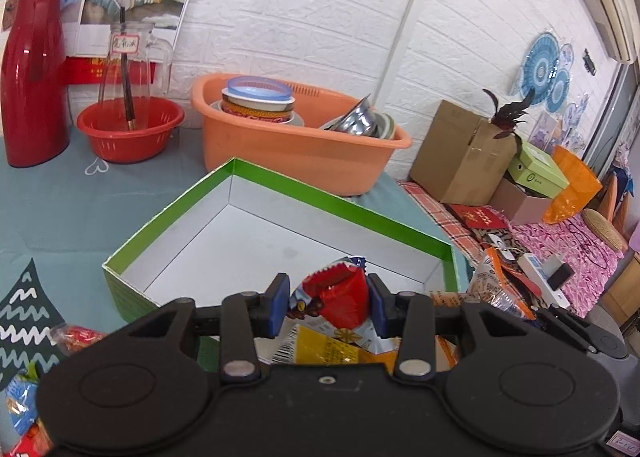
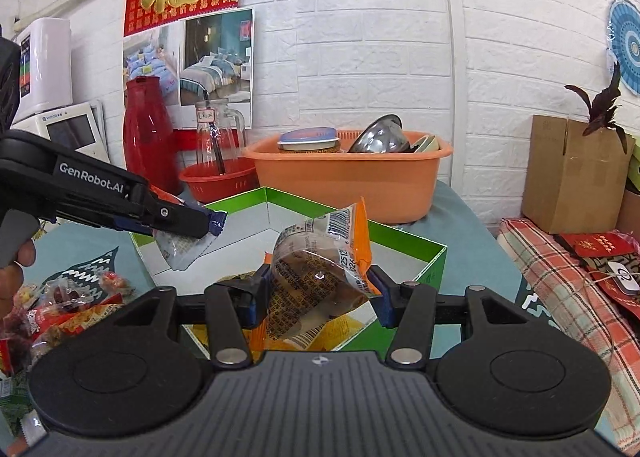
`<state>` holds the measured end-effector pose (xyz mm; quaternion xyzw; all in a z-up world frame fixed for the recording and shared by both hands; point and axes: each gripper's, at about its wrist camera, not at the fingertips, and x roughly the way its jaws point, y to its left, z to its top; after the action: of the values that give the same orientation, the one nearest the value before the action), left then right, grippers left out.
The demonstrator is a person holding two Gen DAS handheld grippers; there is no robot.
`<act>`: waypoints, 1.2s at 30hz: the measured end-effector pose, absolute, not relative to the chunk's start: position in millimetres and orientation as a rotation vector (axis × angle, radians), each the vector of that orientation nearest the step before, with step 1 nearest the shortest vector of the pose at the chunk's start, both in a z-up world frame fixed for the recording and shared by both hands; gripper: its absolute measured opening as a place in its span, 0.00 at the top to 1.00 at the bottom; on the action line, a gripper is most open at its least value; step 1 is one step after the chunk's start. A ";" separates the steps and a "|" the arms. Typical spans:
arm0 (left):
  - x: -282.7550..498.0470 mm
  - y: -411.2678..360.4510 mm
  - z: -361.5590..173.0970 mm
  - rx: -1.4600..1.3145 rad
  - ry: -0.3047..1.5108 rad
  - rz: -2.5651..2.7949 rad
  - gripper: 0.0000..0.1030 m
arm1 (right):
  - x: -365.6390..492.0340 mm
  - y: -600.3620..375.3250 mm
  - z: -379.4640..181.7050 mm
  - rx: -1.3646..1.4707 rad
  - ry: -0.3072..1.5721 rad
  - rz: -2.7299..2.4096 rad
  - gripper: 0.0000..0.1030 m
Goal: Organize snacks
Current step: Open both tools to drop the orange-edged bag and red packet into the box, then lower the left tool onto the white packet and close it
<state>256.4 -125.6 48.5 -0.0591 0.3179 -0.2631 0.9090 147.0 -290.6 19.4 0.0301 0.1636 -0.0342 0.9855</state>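
Observation:
A green box (image 1: 340,199) with a white inside lies open on the teal table; it also shows in the right wrist view (image 2: 404,237). My left gripper (image 1: 328,303) is shut on a red and silver snack packet (image 1: 344,297) above the box's near edge. In the right wrist view the left gripper (image 2: 188,223) comes in from the left, with the packet (image 2: 184,251) hanging over the box. My right gripper (image 2: 320,293) is shut on a clear and orange snack bag (image 2: 320,257) above the box's near side. A yellow packet (image 1: 324,349) lies under the left gripper.
Loose snack packets (image 2: 68,301) lie on the table at the left. An orange basin (image 1: 304,137) with bowls, a red basket (image 1: 130,129), a glass jug (image 1: 128,57) and a red thermos (image 1: 34,73) stand behind the box. A cardboard box (image 1: 460,153) stands at the right.

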 end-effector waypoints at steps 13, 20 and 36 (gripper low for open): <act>259.6 -106.6 43.9 -0.173 0.622 -0.454 0.00 | 143.6 -277.2 12.7 -0.078 0.274 -0.130 0.00; 215.7 -88.8 59.8 -0.130 0.637 -0.461 0.00 | 95.4 -263.3 32.6 -0.032 0.227 -0.085 0.00; 100.0 -45.5 13.7 -0.082 0.710 -0.546 0.00 | 25.3 -203.8 -13.7 0.160 0.428 0.142 0.00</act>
<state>100.0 -45.5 13.7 -0.0396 0.3434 -0.2637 0.9006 25.3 -203.8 -13.7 0.0791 0.2118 0.0705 0.9716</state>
